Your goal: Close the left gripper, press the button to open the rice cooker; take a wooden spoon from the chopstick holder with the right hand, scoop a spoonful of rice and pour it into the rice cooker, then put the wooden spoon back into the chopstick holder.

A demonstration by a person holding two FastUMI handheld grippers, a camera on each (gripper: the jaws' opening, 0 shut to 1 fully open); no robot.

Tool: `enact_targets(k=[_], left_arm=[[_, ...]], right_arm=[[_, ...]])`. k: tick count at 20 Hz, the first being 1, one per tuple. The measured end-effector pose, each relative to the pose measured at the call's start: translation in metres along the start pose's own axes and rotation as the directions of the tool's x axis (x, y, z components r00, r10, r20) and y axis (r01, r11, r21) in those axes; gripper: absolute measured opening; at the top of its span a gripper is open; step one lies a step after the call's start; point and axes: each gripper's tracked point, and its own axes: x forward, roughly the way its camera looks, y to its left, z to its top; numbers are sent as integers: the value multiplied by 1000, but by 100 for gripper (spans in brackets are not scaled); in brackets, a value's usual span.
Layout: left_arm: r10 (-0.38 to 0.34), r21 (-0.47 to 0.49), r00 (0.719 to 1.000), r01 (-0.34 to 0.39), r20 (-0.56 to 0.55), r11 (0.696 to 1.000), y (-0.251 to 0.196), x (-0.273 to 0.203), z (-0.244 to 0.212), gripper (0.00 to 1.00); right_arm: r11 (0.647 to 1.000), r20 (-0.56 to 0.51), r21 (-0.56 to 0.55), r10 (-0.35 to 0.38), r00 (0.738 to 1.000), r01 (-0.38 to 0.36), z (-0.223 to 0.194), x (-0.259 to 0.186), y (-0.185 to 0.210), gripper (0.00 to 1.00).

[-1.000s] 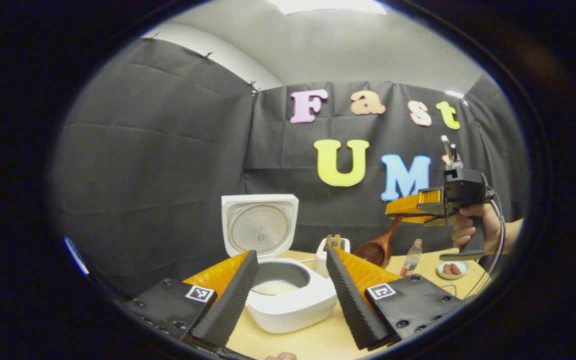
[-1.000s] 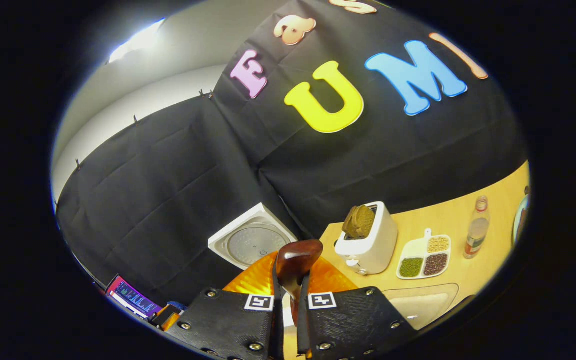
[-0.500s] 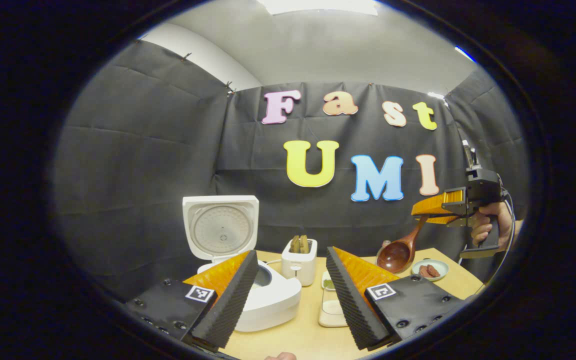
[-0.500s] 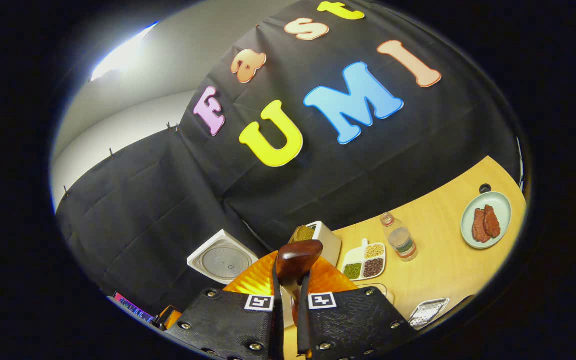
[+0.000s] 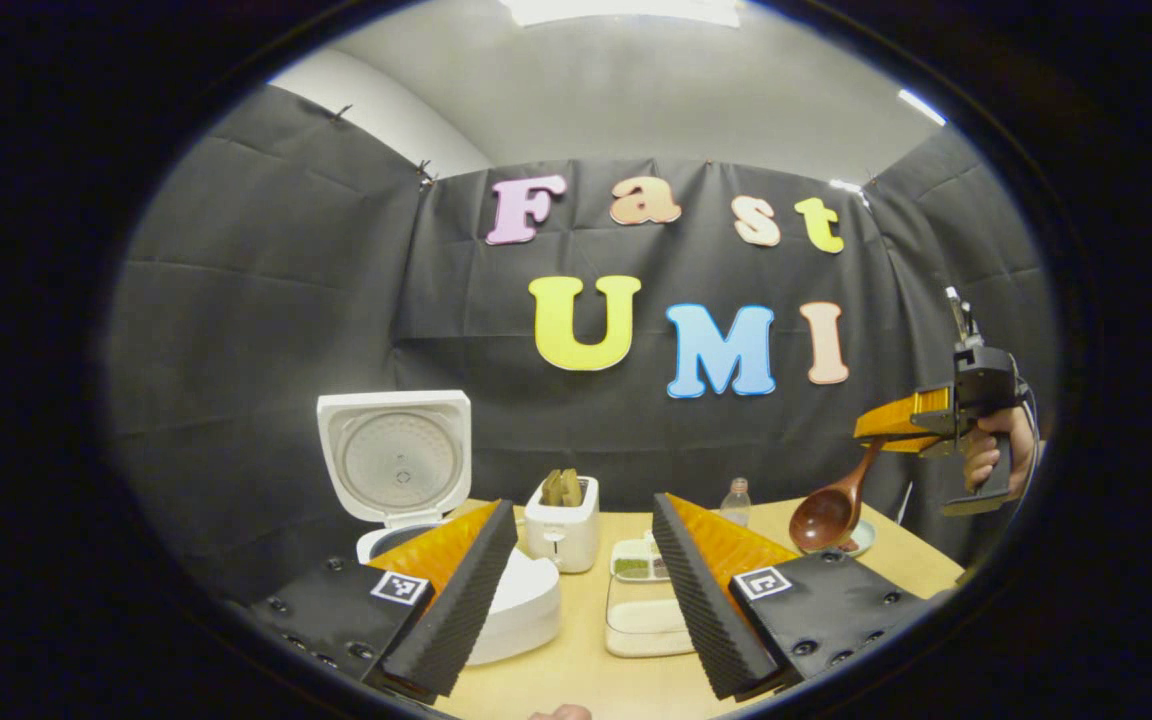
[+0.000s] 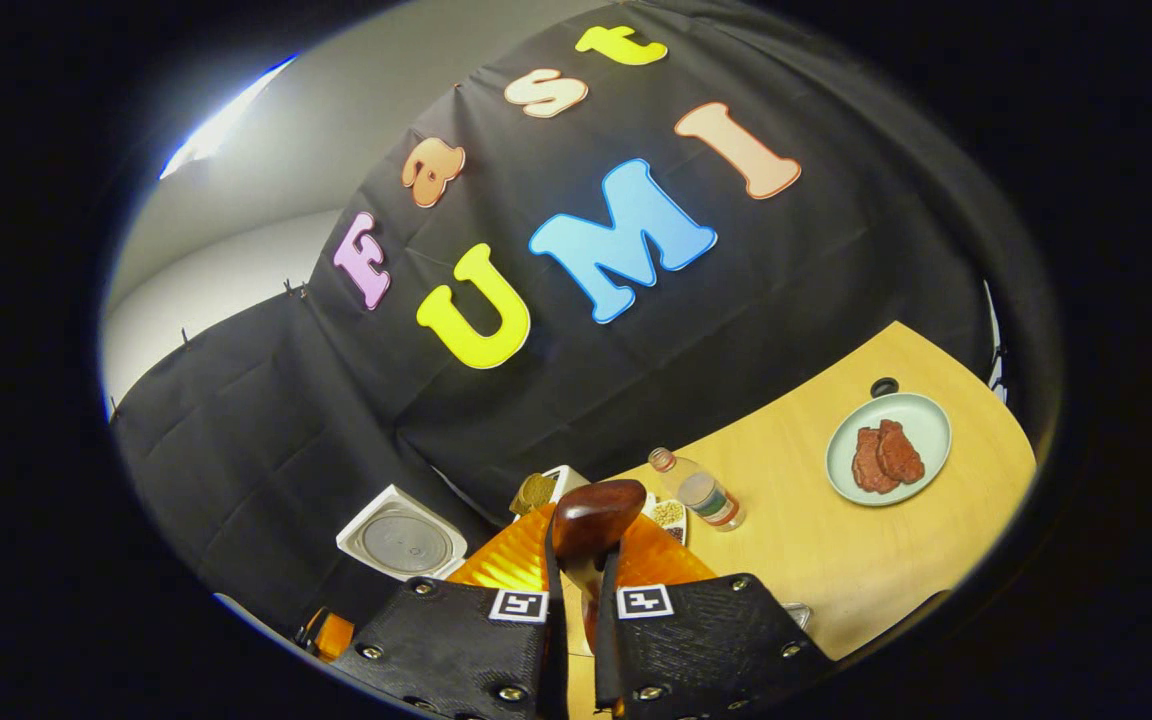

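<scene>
In the left gripper view, the left hand-held gripper (image 5: pixel 581 590) gapes wide and empty at lower centre before the white lid-up rice cooker (image 5: pixel 416 520), while in the right gripper view the right hand-held gripper (image 6: pixel 576 640) pinches the dark brown wooden spoon (image 6: pixel 591 520) at bottom centre, presumably to carry it.

right gripper (image 6: pixel 576 610) fingers clamp the wooden spoon (image 6: pixel 591 520).

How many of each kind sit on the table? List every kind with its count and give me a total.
Rice cooker, lid open: 1
Toaster: 1
Bottle: 1
Divided grain dish: 1
Plate of meat: 1
Shallow white tray: 1
Total: 6
</scene>
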Motion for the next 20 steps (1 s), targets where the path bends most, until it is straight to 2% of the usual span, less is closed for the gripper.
enact_targets(k=[1,3,4,5,6,12,17,20], left_arm=[[1,4,1000,-1,-2,1000,-2,1,-1,95],[-5,2,1000,5,4,1000,-9,2,2,95],[-11,0,1000,11,1,1000,-12,3,1,92],[-16,2,1000,16,-3,1000,-15,4,0,95],[-19,6,1000,19,-5,1000,-18,3,-1,92],[-15,22,1000,16,-26,1000,-24,2,-6,95],[15,35,999,-14,-36,999,-16,-3,-7,92],[46,36,998,-45,-45,998,-6,-7,-10,92]], right_arm=[[1000,-1,-7,-19,1000,19,-2,-2,-7,11],[997,2,-39,-62,998,62,-8,-4,-25,10],[994,-2,-50,-97,995,97,-14,-5,-38,10],[989,-8,-63,-131,991,130,-21,-6,-49,11],[986,-14,-68,-153,988,151,-27,-8,-58,11],[963,-56,-101,-257,965,251,-60,-7,-100,11],[952,-110,-91,-302,947,292,-91,7,-121,11],[946,-131,-125,-315,940,300,-106,18,-126,11]])
